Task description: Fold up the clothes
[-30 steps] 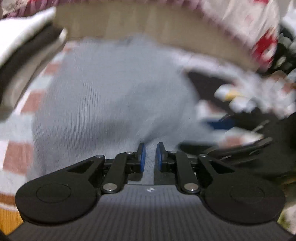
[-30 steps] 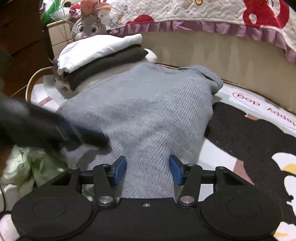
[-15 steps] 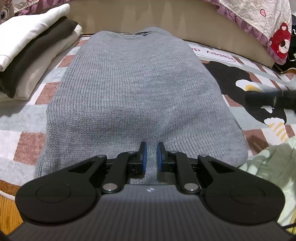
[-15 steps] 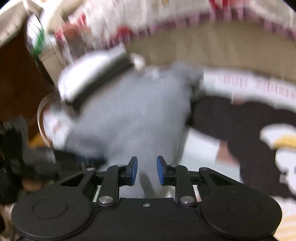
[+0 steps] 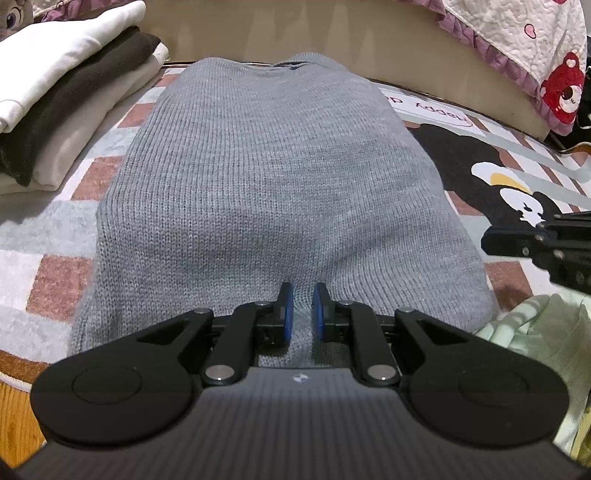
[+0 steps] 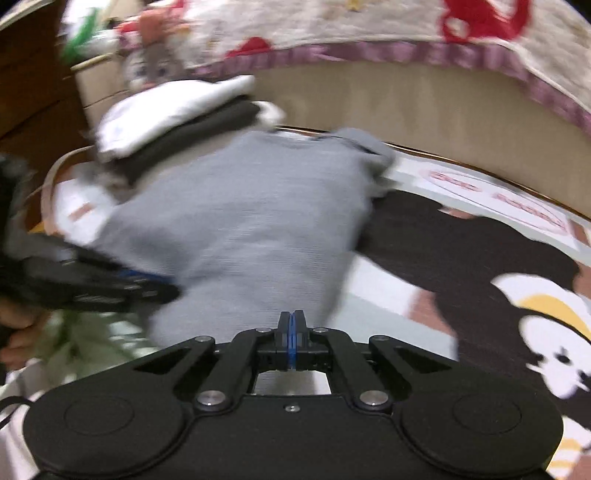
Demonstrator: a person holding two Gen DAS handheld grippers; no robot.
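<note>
A grey knit sweater [image 5: 273, 177] lies flat on the patterned rug, sleeves tucked in, collar at the far end. My left gripper [image 5: 303, 310] is at its near hem, and the narrow gap between its blue pads holds a fold of the knit. My right gripper [image 6: 291, 332] has its pads pressed together over the sweater's near right edge [image 6: 258, 236]; that view is blurred and I cannot tell whether any cloth is between them. The right gripper also shows at the right edge of the left wrist view [image 5: 546, 243]. The left gripper shows at the left of the right wrist view [image 6: 110, 284].
A stack of folded white and dark clothes [image 5: 62, 88] stands left of the sweater. A pale green garment [image 5: 535, 332] lies crumpled at the near right. A bed base [image 5: 258, 33] with a quilted cover runs along the back. The rug [image 5: 498, 177] has a cartoon print.
My right gripper has shut from wide open and moved over the sweater's near right edge. My left gripper stays pinched at the hem, its view now steady.
</note>
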